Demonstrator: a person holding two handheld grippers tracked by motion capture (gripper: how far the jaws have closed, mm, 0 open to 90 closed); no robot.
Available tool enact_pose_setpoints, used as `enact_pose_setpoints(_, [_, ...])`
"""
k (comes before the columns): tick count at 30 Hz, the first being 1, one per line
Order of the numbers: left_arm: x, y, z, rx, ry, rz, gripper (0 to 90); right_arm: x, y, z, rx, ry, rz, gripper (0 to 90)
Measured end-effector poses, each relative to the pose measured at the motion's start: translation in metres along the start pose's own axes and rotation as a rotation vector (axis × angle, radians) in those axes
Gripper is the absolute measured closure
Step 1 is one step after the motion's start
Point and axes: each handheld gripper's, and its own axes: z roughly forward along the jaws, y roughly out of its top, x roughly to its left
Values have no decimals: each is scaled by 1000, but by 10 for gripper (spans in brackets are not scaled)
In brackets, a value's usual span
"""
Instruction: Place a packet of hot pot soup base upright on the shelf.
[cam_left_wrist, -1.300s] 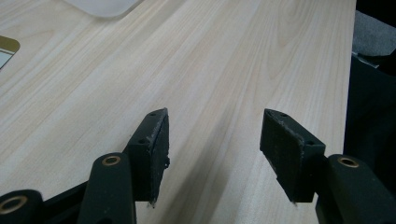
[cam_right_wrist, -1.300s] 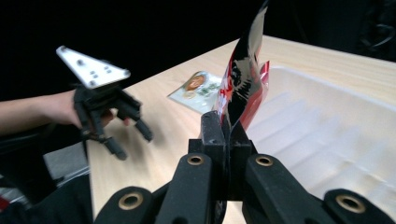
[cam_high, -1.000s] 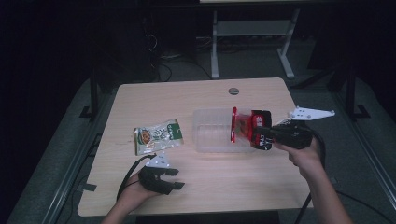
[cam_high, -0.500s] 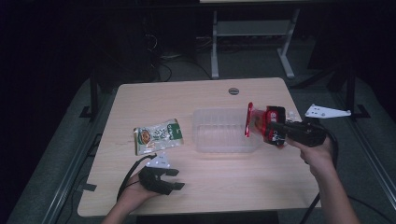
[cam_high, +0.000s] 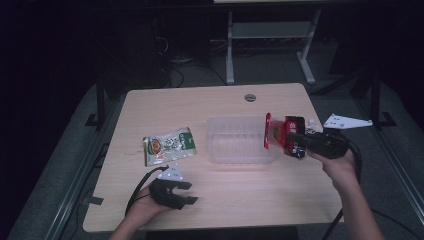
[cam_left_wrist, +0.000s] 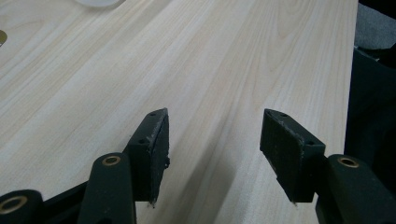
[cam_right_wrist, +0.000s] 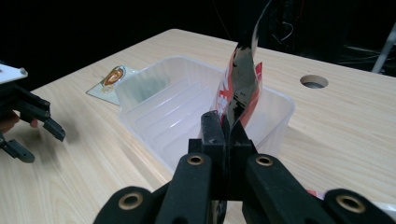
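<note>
Red packet (cam_high: 276, 133) stands upright, clenched in the right tongs (cam_high: 292, 137) over the clear tub's (cam_high: 235, 142) right end; left tongs (cam_left_wrist: 212, 140) rest released near-left.

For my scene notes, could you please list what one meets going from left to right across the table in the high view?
Green snack packet → left hand-held gripper → clear plastic tub → red packet → right hand-held gripper.

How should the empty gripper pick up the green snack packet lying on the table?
The green snack packet lies flat on the table, so probably pinch its near edge, coming low from the person's side with the left gripper, whose jaws stand open. A thin flat bag gives little else to grip.
</note>
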Motion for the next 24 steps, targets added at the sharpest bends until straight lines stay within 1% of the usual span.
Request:
enact_pose_setpoints(3, [0,0,1,2,-1,4,419,2,-1,4,32,-25,-21,899])
enact_pose_setpoints(6, [0,0,1,8,-3,4,419,4,-4,11,65,-23,-29,899])
enact_pose_setpoints(8, [-1,0,1,7,-4,4,419,6,-4,15,80,-32,-41,899])
enact_pose_setpoints(11, [-1,0,1,8,-5,3,419,7,-5,19,89,-34,-43,899])
enact_pose_setpoints(21, [-1,0,2,12,-9,0,419,5,-9,29,99,-20,-19,897])
enact_pose_setpoints(22, [-1,0,2,19,-8,9,419,5,-9,30,101,-21,-16,896])
enact_pose_setpoints(24, [-1,0,2,16,-10,3,419,5,-9,32,101,-20,-16,896])
